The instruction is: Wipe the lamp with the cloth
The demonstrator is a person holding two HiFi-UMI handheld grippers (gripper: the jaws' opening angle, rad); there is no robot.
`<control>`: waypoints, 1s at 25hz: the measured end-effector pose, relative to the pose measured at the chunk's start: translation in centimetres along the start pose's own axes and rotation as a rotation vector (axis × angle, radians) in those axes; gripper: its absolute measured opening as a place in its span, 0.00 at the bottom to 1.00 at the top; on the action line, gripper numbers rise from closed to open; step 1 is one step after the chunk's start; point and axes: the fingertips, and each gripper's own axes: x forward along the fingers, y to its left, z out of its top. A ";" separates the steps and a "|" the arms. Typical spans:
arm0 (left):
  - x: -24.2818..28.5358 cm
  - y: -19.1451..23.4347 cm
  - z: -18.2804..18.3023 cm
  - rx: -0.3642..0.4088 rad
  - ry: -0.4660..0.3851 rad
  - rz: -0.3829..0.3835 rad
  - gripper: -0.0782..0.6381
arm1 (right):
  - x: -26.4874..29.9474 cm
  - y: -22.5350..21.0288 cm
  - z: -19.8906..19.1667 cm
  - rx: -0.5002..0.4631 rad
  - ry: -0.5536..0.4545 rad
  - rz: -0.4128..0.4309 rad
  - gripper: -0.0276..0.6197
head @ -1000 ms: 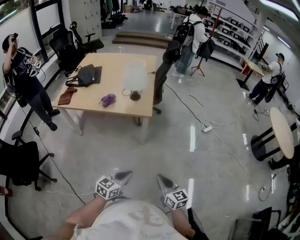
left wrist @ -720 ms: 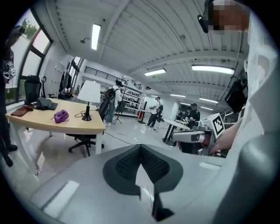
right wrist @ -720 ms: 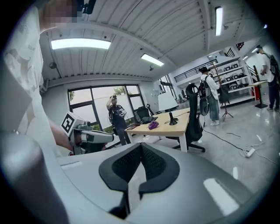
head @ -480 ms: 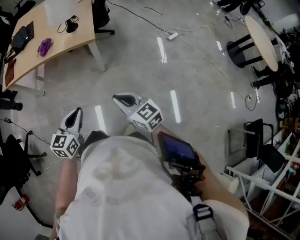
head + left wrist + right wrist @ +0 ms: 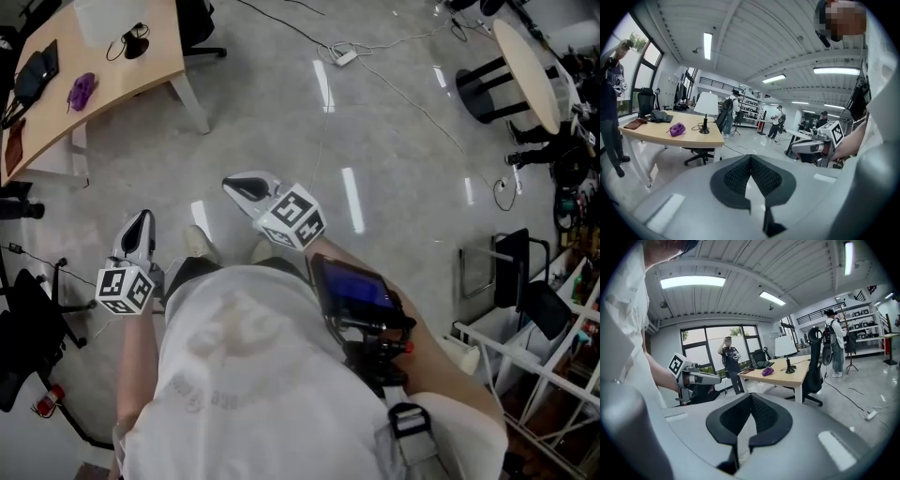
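Jaws of both tools are pressed together, with nothing between them. In the head view the left hand-held gripper (image 5: 141, 220) points toward about 12 o'clock and the right hand-held gripper (image 5: 234, 186) toward about 10 o'clock. Both are held in front of the person's body, above the grey floor (image 5: 262, 112).

The wooden surface (image 5: 122, 84) stands well apart from them, at about 11 o'clock in this view. The lamp (image 5: 120, 21) with its white shade is on it. The purple cloth (image 5: 82, 90) lies near the lamp base, at about 8 o'clock from it, and does not touch it. A black bag (image 5: 42, 67) lies farther along the same surface.

In the left gripper view the lamp stands upright at about 10 o'clock beyond the closed tips. In the right gripper view it is at about 1 o'clock.
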 end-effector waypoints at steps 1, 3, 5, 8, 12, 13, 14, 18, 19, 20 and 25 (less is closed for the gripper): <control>0.2 0.1 0.0 -0.006 -0.004 0.006 0.11 | 0.1 -0.4 0.1 0.000 0.005 0.002 0.06; 0.7 0.1 -0.2 -0.018 -0.003 0.002 0.11 | 0.0 -1.0 0.0 0.005 0.020 -0.005 0.06; 1.0 1.1 -0.2 -0.016 0.007 -0.007 0.11 | 0.8 -1.4 0.5 0.011 0.024 -0.018 0.06; 0.8 4.9 0.3 -0.015 0.013 -0.014 0.11 | 3.8 -1.0 2.1 0.009 0.009 -0.031 0.06; 1.2 9.7 1.0 -0.026 0.016 -0.032 0.11 | 7.4 -1.1 3.5 0.013 -0.001 -0.073 0.06; 1.5 10.7 1.4 -0.025 0.017 -0.037 0.11 | 8.3 -1.2 3.9 0.014 -0.006 -0.084 0.06; 1.8 11.6 1.8 -0.021 0.016 -0.044 0.11 | 9.1 -1.3 4.3 0.014 -0.009 -0.094 0.06; 2.7 14.5 3.6 -0.009 0.005 -0.086 0.11 | 12.6 -1.1 5.5 0.002 0.000 -0.119 0.06; 2.8 15.2 3.9 -0.010 0.005 -0.095 0.11 | 13.4 -1.0 5.8 -0.001 0.003 -0.124 0.06; 2.9 15.9 4.0 -0.012 0.008 -0.101 0.11 | 14.2 -1.0 6.0 -0.001 0.005 -0.131 0.06; 3.4 18.4 3.5 -0.026 0.042 -0.123 0.11 | 17.4 -0.5 6.6 -0.002 0.022 -0.157 0.06</control>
